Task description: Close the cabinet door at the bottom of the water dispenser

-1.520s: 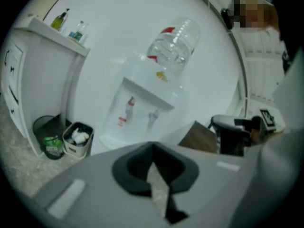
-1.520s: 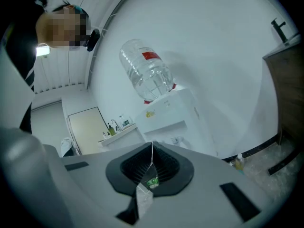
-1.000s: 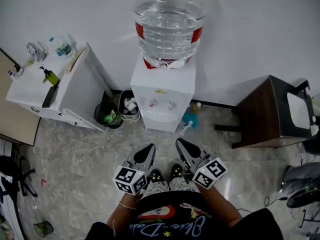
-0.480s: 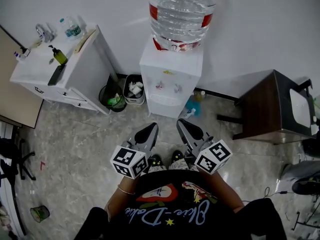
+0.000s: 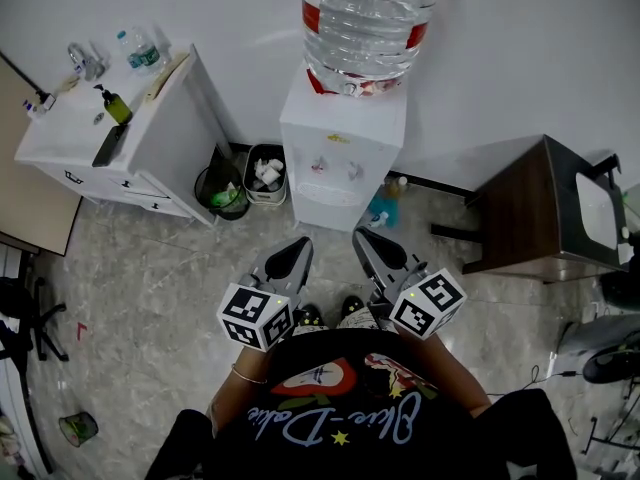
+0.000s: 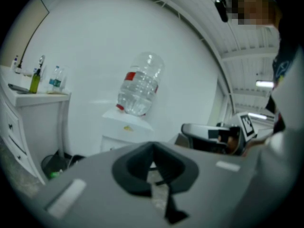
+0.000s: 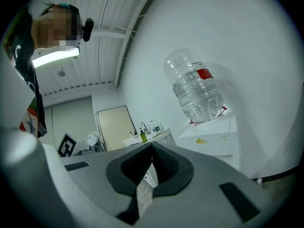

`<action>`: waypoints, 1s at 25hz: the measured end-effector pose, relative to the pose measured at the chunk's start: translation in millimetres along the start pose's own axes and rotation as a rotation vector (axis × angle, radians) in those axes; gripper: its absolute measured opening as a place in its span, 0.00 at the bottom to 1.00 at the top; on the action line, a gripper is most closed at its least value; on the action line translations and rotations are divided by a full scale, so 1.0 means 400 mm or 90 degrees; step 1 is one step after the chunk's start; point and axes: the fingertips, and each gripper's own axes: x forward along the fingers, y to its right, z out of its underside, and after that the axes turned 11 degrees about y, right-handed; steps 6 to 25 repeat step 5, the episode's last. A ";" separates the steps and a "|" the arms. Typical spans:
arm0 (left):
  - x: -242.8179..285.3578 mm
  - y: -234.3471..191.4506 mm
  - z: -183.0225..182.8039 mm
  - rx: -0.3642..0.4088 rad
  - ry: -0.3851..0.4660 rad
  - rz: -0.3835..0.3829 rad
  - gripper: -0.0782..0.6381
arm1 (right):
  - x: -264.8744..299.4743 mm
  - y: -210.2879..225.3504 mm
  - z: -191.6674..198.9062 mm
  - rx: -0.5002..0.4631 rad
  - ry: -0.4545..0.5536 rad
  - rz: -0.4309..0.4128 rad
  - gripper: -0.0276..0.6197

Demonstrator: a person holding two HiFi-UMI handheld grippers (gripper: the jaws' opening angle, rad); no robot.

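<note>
The white water dispenser [image 5: 342, 136] stands against the wall with a big clear bottle [image 5: 366, 13] on top. From above only its top and tap panel show, so I cannot tell how its bottom cabinet door stands. My left gripper [image 5: 299, 242] and right gripper [image 5: 361, 236] are held side by side near my body, well short of the dispenser. Both are shut with nothing between the jaws. The dispenser [image 6: 124, 128] appears beyond the left gripper [image 6: 153, 147]. In the right gripper view, the dispenser [image 7: 209, 139] lies ahead and to the right of the right gripper [image 7: 152, 147].
A white counter unit [image 5: 115, 146] with bottles stands at the left. Two waste bins [image 5: 225, 194] sit between it and the dispenser. A blue bottle [image 5: 380, 212] lies on the floor by the dispenser's right side. A dark wooden table [image 5: 525, 208] is at the right.
The dispenser has slid up and slightly right in the head view and looks a little farther off. Both grippers stay shut and keep about the same place by my body.
</note>
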 end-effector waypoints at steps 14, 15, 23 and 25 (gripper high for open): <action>0.003 -0.011 -0.005 -0.008 -0.002 0.012 0.10 | 0.012 -0.001 -0.001 0.003 0.003 0.005 0.07; 0.003 -0.011 -0.005 -0.008 -0.002 0.012 0.10 | 0.012 -0.001 -0.001 0.003 0.003 0.005 0.07; 0.003 -0.011 -0.005 -0.008 -0.002 0.012 0.10 | 0.012 -0.001 -0.001 0.003 0.003 0.005 0.07; 0.003 -0.011 -0.005 -0.008 -0.002 0.012 0.10 | 0.012 -0.001 -0.001 0.003 0.003 0.005 0.07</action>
